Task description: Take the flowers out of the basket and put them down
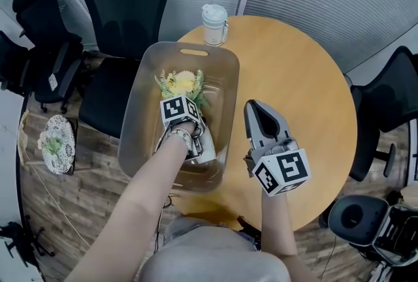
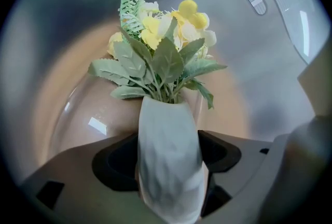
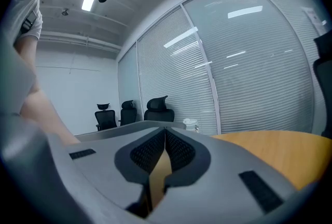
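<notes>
Flowers in the basket, not lifted yet.
They lie on the basket floor in a white wrap. Our left tool straddles the wrap, released and wide, with no squeeze we can see. Our right tool is clenched on nothing, above the surface beside the basket. Left, we reckon: close, lift out, put down.

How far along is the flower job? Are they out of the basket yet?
Nothing done yet: the flowers lie inside the basket. In hand: the left hand-held gripper is down in it, jaws open around their white wrap. Left: grip, lift out, set down on the table.
</notes>
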Demonstrator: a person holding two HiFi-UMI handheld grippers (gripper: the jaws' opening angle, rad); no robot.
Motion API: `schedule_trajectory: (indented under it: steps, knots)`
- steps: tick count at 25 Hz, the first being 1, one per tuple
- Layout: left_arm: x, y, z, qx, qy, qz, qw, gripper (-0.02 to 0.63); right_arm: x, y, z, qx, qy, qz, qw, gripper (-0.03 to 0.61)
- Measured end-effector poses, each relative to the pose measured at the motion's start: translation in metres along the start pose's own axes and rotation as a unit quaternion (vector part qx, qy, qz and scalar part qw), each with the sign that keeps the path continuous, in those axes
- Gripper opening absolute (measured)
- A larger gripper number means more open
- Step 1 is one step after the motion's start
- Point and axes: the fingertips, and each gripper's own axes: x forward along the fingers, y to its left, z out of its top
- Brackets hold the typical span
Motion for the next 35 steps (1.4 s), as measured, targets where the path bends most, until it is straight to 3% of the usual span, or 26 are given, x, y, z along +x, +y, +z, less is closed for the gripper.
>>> schedule_trajectory:
  steps: [13, 23, 35]
  knots:
    - [-0.009, 0.004, -0.002, 0.026, -0.036, 0.025, 0.9987, 0.353, -0.009, 0.008, 0.006, -0.004, -0.009, 0.006, 1.000, 0.025]
    - [-0.028, 0.010, 0.004, 0.085, -0.053, 0.084, 0.9914, 0.353, -0.017, 0.010, 0.023, -0.004, -0.028, 0.005, 1.000, 0.025]
    - [-0.046, 0.002, -0.002, 0.117, -0.067, 0.087, 0.9871, 0.353, -0.029, 0.019, 0.032, 0.003, -0.044, 0.009, 0.999, 0.026]
